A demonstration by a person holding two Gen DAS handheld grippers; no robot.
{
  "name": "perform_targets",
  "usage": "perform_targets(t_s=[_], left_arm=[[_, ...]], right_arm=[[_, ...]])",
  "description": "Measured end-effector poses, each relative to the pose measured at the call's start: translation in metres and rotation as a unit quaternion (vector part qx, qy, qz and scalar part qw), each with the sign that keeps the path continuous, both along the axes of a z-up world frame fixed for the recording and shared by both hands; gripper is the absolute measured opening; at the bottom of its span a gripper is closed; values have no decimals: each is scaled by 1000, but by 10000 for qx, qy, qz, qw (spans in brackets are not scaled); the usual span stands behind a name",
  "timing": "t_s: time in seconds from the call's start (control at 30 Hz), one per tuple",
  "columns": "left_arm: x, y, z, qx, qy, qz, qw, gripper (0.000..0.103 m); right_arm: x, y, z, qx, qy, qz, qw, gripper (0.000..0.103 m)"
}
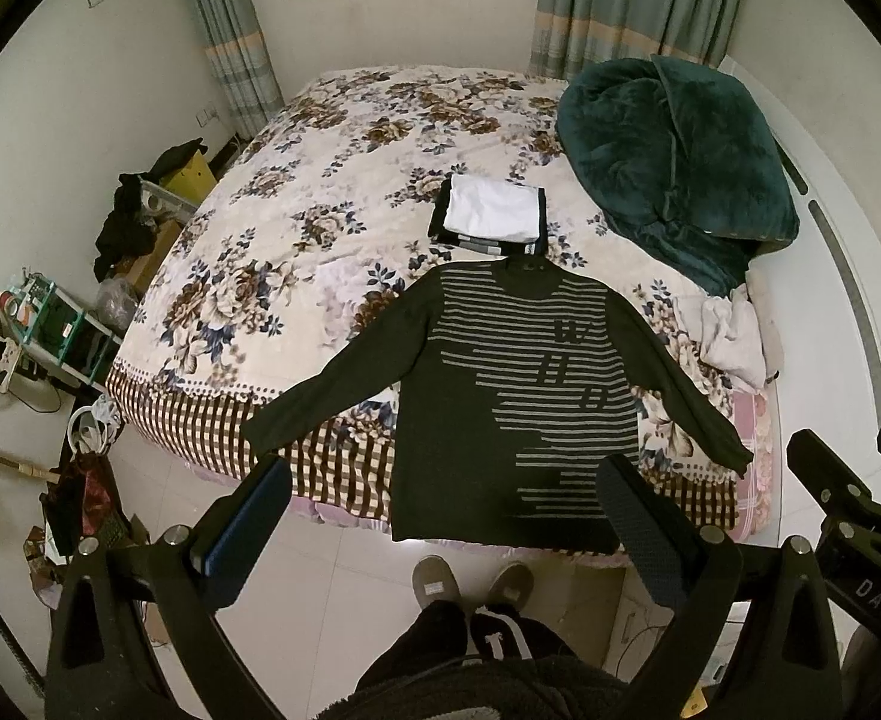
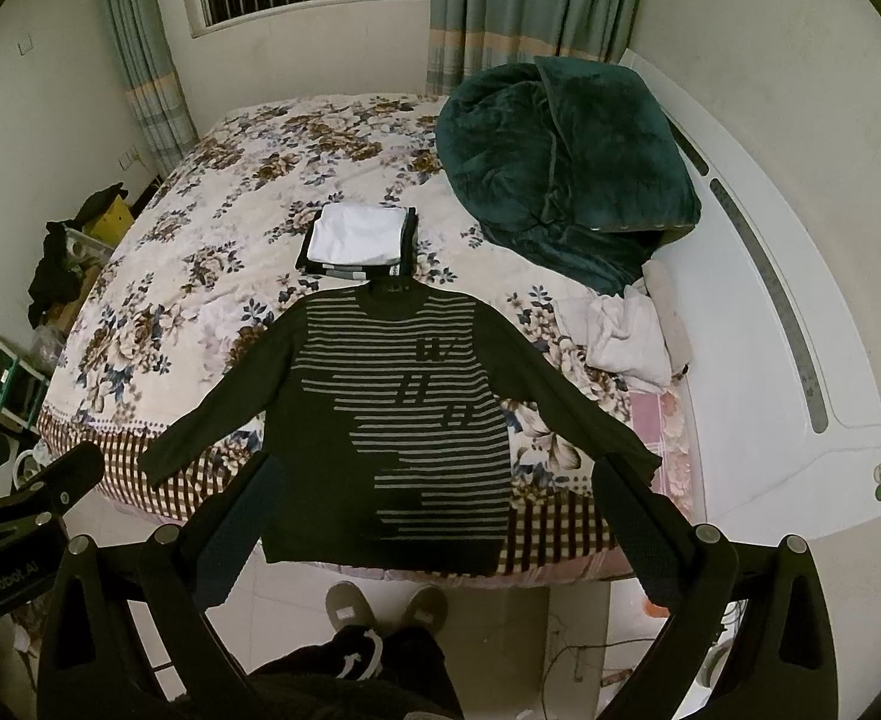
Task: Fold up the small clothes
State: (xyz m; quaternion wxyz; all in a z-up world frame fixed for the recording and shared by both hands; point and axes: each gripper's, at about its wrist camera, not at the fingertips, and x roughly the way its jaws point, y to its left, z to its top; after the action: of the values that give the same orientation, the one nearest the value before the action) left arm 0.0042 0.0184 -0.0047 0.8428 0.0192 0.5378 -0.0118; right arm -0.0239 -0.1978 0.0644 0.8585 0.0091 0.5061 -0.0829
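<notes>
A dark sweater with grey stripes [image 1: 500, 384] [image 2: 398, 420] lies spread flat, front up, on the near edge of the bed, both sleeves stretched out and its hem hanging over the edge. Behind its collar sits a stack of folded clothes with a white piece on top [image 1: 488, 213] [image 2: 359, 237]. My left gripper [image 1: 446, 498] hovers open above the hem, nothing between its fingers. My right gripper [image 2: 434, 498] is open too, held high over the sweater's lower part. Each gripper shows at the other view's edge.
The bed [image 1: 320, 228] carries a floral blanket. A dark green plush blanket [image 1: 674, 162] [image 2: 566, 168] is heaped at the back right, with a crumpled pale cloth [image 1: 734, 330] [image 2: 632, 336] beside it. A person's slippered feet [image 1: 470, 585] stand at the bed's edge. Clutter [image 1: 80, 324] lines the left floor.
</notes>
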Motion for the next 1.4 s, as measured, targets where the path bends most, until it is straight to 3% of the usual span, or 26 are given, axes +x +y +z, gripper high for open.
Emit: perform_targets(t_s=[0.5,1.1,1.23,1.37,1.4], left_arm=[[4,-1,5,3,-24,-12,10000,103],[18,-5,16,4,-83,-27,10000,103],[26,1,-1,115,-216,45,9997,103],[55,4,-34,296,-417,48,9987,103],[68,1,-51,341,-469,22,9983,103]], right_arm=[[-1,0,0,0,-18,-33,10000,103],[21,-7,24,82,-65,-123,9999,103],[30,-42,8,521,-126,-659,9964,103],[26,-107,-46,762,-10,-1672,9830,103],[24,-136,-68,836,79,-2133,9734,103]])
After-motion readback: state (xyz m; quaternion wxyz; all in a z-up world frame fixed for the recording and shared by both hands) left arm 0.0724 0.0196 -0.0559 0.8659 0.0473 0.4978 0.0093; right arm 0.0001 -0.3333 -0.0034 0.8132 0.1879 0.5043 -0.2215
